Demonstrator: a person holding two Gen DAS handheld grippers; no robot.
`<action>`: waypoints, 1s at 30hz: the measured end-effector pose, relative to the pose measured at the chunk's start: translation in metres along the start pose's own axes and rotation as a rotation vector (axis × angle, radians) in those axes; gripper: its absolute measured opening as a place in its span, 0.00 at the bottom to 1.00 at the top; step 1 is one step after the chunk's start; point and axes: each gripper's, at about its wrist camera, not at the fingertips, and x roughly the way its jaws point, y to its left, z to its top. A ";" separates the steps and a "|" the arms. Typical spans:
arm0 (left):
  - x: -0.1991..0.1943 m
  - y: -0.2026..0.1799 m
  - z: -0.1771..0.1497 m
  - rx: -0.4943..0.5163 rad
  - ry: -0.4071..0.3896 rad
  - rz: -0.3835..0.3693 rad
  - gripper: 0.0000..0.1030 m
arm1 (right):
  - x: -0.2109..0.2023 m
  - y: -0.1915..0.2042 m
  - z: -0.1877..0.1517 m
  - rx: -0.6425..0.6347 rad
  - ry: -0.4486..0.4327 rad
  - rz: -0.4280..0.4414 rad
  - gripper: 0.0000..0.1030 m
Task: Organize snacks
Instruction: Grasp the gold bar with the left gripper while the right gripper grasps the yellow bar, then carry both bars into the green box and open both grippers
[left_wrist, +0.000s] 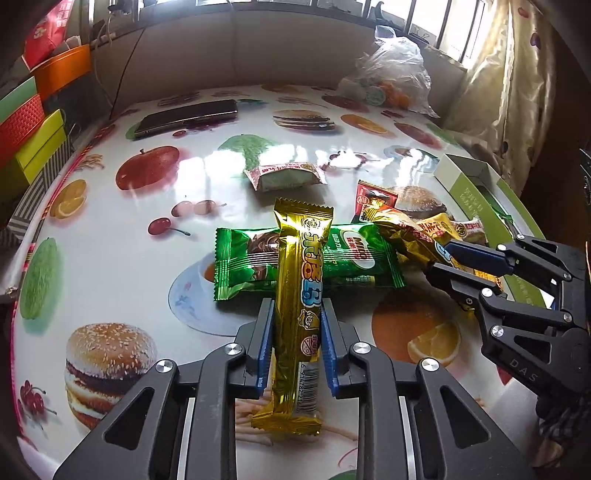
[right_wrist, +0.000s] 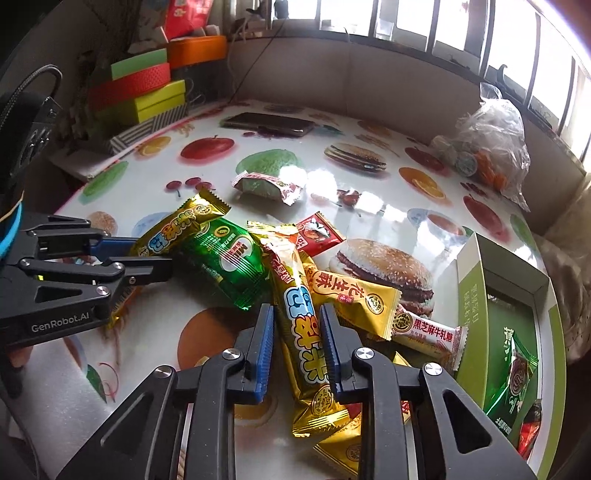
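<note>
My left gripper (left_wrist: 296, 306) is shut on a gold snack bar (left_wrist: 299, 258), its blue pads pressing both sides. The bar lies across a green Milo packet (left_wrist: 343, 262). To the right, my right gripper (left_wrist: 439, 258) pinches a second gold bar (left_wrist: 399, 232). In the right wrist view the right gripper (right_wrist: 296, 314) is shut on that gold bar (right_wrist: 291, 291), which rests on a pile with a yellow peanut packet (right_wrist: 354, 295), a red packet (right_wrist: 317, 232) and a white sesame candy (right_wrist: 428, 332). The left gripper (right_wrist: 151, 254) shows at the left.
A green-and-white box (right_wrist: 467, 280) stands open at the right with a green packet (right_wrist: 513, 376) inside. A pale green cake packet (left_wrist: 284, 177) lies further back. A phone (left_wrist: 188, 116), a plastic bag (left_wrist: 388, 81) and stacked coloured boxes (left_wrist: 29, 122) ring the fruit-print table (left_wrist: 110, 240).
</note>
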 end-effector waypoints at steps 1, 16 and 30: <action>-0.001 -0.001 0.000 0.000 -0.002 0.000 0.24 | -0.001 0.000 0.000 0.003 -0.001 -0.001 0.23; -0.020 -0.012 0.000 0.009 -0.044 0.024 0.24 | -0.021 -0.002 -0.007 0.067 -0.050 -0.002 0.23; -0.039 -0.027 0.002 0.026 -0.077 0.017 0.24 | -0.047 -0.004 -0.010 0.110 -0.083 -0.018 0.23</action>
